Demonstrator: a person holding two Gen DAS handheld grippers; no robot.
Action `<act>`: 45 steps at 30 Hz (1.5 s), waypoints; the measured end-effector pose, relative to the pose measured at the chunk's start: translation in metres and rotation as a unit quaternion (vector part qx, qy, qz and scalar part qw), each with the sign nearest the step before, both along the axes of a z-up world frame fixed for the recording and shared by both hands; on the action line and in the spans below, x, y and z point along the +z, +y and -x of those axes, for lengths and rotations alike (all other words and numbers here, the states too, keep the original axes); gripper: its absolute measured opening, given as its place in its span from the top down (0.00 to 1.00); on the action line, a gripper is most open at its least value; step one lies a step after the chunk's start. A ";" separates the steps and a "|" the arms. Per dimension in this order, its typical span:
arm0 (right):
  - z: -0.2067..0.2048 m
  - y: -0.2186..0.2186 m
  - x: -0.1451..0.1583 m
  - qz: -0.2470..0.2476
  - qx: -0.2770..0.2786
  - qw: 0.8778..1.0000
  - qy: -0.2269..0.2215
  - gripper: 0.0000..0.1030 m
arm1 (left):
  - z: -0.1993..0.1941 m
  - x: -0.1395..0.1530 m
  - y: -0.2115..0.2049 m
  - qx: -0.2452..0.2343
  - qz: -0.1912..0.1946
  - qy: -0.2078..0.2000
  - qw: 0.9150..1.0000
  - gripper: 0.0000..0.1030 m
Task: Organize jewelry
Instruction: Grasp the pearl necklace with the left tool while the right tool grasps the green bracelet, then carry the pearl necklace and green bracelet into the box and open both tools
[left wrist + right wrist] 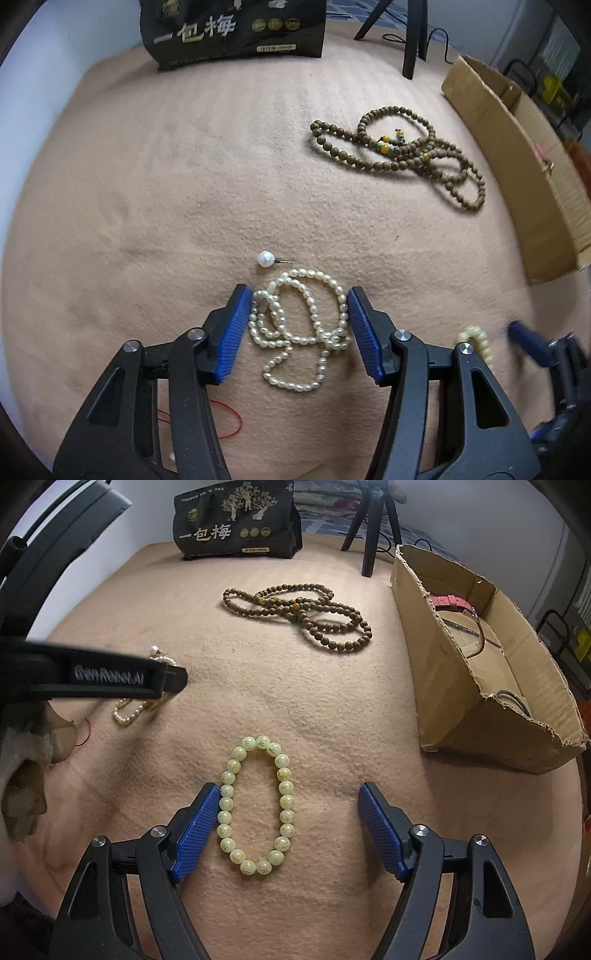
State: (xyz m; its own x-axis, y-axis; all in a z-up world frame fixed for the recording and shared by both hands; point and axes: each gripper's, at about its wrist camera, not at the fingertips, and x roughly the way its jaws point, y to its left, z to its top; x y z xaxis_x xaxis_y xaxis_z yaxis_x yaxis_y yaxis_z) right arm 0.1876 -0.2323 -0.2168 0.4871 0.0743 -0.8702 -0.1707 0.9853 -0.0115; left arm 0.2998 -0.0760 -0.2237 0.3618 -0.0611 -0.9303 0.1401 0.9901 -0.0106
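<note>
My left gripper [299,299] is open, its blue pads on either side of a tangled pearl necklace [299,328] lying on the beige cloth. A single pearl stud earring [266,258] lies just beyond it. My right gripper [290,794] is open around a pale green bead bracelet [256,805]; the left pad touches its beads, the right pad stands apart. The bracelet also shows in the left wrist view [476,341]. A brown wooden bead necklace [402,155] lies further back, also in the right wrist view [299,613].
An open cardboard box [461,679] stands at the right, holding a pink strap [452,602]. A black bag with Chinese lettering [236,520] and a black tripod [371,524] stand at the back. A thin red thread [229,421] lies under my left gripper.
</note>
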 end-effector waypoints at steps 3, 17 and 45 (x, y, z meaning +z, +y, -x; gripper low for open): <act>-0.001 -0.001 0.000 0.001 0.003 1.000 0.000 0.28 | 0.002 -0.001 0.004 0.002 -0.010 -0.011 1.000 0.60; -0.008 -0.014 0.007 -0.039 0.005 0.999 0.013 0.87 | 0.008 0.015 0.030 0.005 0.026 -0.031 0.999 0.92; 0.011 -0.042 0.112 -0.055 0.011 0.993 -0.102 0.88 | 0.034 0.156 0.047 0.003 0.133 -0.156 0.979 0.95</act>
State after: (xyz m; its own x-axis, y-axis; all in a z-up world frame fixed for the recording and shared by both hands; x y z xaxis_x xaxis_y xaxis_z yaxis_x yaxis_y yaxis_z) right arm 0.1766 -0.2745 -0.1048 0.6492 0.1752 -0.7401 -0.1967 0.9787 0.0592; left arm 0.2661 -0.0287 -0.0674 0.6265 -0.2836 -0.7260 0.1718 0.9588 -0.2263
